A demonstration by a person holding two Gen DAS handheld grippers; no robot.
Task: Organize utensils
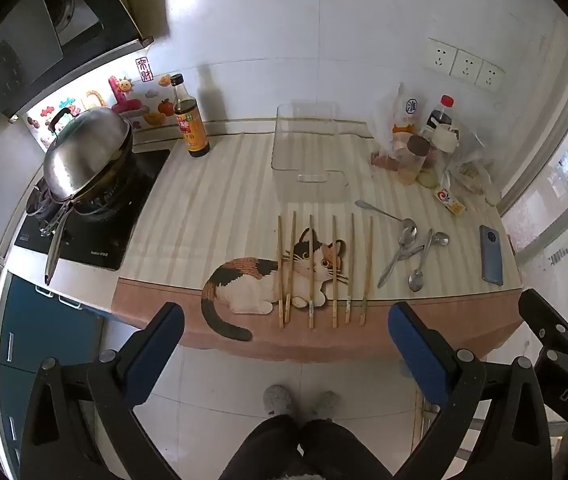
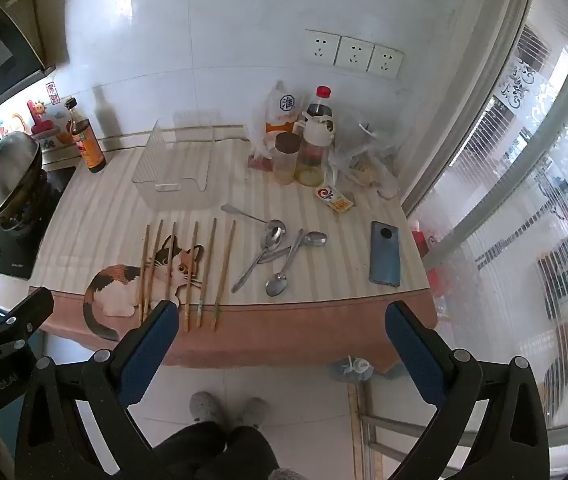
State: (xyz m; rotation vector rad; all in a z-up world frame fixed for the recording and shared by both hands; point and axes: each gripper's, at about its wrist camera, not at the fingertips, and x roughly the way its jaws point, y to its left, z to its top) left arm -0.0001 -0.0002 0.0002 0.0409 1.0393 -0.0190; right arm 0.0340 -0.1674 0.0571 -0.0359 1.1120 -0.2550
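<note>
Several wooden chopsticks (image 1: 312,272) lie side by side on the cat-print tablecloth (image 1: 219,208), pointing away from me; they also show in the right wrist view (image 2: 191,276). Several metal spoons (image 1: 408,248) lie in a loose pile to their right, also seen in the right wrist view (image 2: 279,248). A clear plastic bin (image 1: 308,144) stands empty behind them, also in the right wrist view (image 2: 175,160). My left gripper (image 1: 286,332) is open and empty, held off the table's front edge. My right gripper (image 2: 281,328) is open and empty, beside it.
A blue phone (image 1: 491,254) lies at the table's right edge. Jars, bottles and plastic bags (image 1: 428,148) crowd the back right. A vinegar bottle (image 1: 189,120) stands back left. A wok with a steel lid (image 1: 83,160) sits on the stove at left. A window (image 2: 524,200) is at right.
</note>
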